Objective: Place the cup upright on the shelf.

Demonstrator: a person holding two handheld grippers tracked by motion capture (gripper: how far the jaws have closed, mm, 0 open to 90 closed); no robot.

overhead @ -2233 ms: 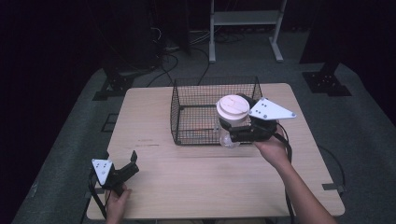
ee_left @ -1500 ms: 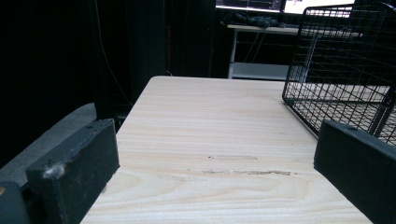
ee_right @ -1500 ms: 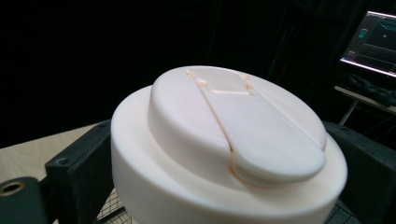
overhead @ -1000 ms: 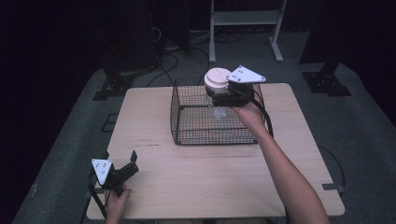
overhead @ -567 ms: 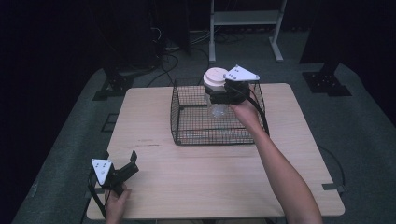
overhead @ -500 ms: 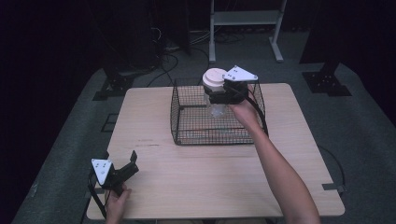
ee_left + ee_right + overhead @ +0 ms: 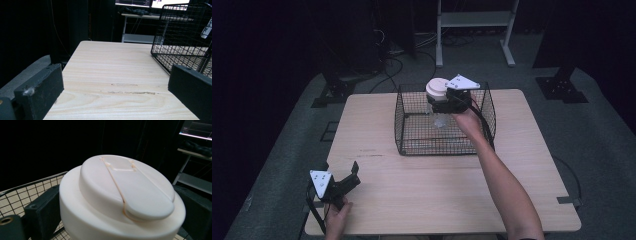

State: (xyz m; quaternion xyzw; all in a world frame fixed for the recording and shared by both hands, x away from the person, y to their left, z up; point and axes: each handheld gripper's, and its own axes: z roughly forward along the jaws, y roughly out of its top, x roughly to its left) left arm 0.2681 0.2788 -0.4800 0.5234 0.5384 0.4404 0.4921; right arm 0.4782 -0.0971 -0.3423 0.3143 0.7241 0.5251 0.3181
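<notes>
Basket-top point(image 7: 444, 117) jar point(image 7: 120, 202), seemingly tong-gripped.

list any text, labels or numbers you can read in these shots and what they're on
No text can be read.
White tag on the wire basket: dark marks, too blurred to read.
Bright screens behind the table: too far off and cut off to read.
White lid of the container in the right claw: moulded ridges, no lettering.
Grey plate on the left claw: blank.
</notes>
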